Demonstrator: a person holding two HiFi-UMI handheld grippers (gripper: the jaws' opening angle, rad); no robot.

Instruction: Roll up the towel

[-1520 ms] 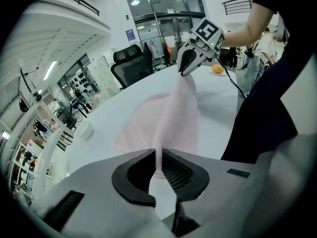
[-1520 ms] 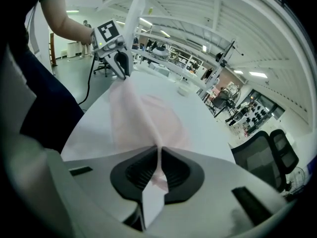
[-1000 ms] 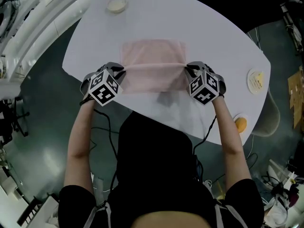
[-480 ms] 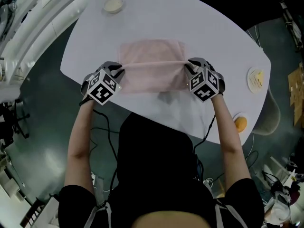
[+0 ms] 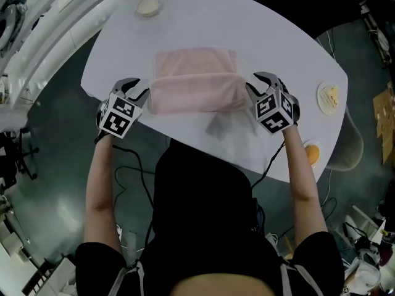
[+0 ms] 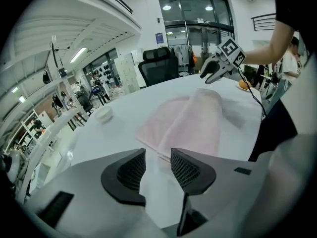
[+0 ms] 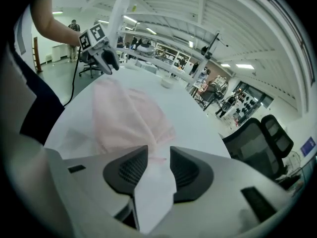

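Towel [image 5: 192, 82]: pink, lying on the white worktop [image 5: 278, 54] between the two claws. Its near part is turned over into a thick soft band that runs from one claw across to the other. The rest lies flat on the far side of the claws.

The left claw [image 5: 139, 89] sits just beside the band's left end. Its jaws have just been opening and now stand apart, released. Its own view shows only bare worktop in the gap between the pads, with the towel's corner a little ahead of the tips and untouched.

The right claw [image 5: 255, 84] sits just beside the band's right end. Its jaws have also just been opening and are parted. In its own view a thin edge of pink cloth reaches toward the gap, but neither pad presses on it, so nothing is grasped.

Both bare forearms reach forward from short black sleeves, roughly parallel, the left forearm [image 5: 99, 184] and the right forearm [image 5: 301, 184] nearly straight at the elbow. Each claw tips forward and down toward the worktop and turns slightly inward, so the tips face the towel's ends. Each claw's marker cube faces up toward the head camera.

A small bowl [image 5: 149, 6] stands far beyond the left claw. A plate [image 5: 330, 96] lies off to the outer side of the right claw, near the worktop's edge.
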